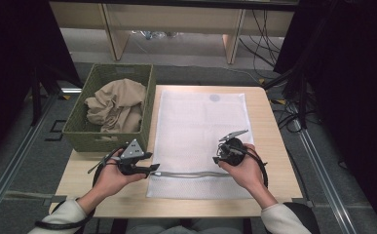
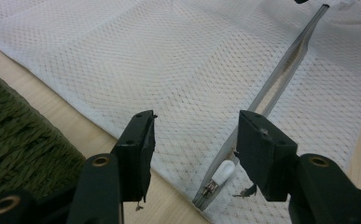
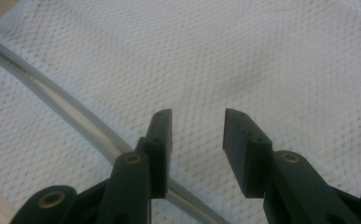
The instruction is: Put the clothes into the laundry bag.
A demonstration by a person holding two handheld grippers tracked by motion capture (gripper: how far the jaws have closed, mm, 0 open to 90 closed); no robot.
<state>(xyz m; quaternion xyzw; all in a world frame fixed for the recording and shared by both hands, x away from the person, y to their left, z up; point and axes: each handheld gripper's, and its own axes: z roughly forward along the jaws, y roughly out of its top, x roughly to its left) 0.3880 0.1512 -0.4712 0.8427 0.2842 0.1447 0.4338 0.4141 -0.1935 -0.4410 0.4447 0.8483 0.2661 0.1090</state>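
Nearest you, your left gripper [image 1: 153, 167] sits at about seven o'clock on the table [image 1: 269, 146], its jaws apart and clamped on nothing. In the left gripper view the white zipper pull [image 2: 223, 171] lies just inside the right-hand jaw, at the near end of the grey zipper [image 2: 281, 74].

Your right gripper [image 1: 218, 157] hovers at about five o'clock over the white mesh laundry bag [image 1: 196, 122], jaws wide apart and empty, with bare mesh between them and the zipper running just beside the left-hand jaw in the right gripper view.

This looks like the opening of the bag: both tools are lined up on the zipper seam, nothing gripped yet. Next, you would close the left jaws on the pull while the right pins the mesh beside the seam, so the fabric does not bunch as the slider travels.

Farther off, at ten o'clock, the green woven basket [image 1: 79, 131] holds the crumpled beige garment [image 1: 115, 105], likely what goes inside.
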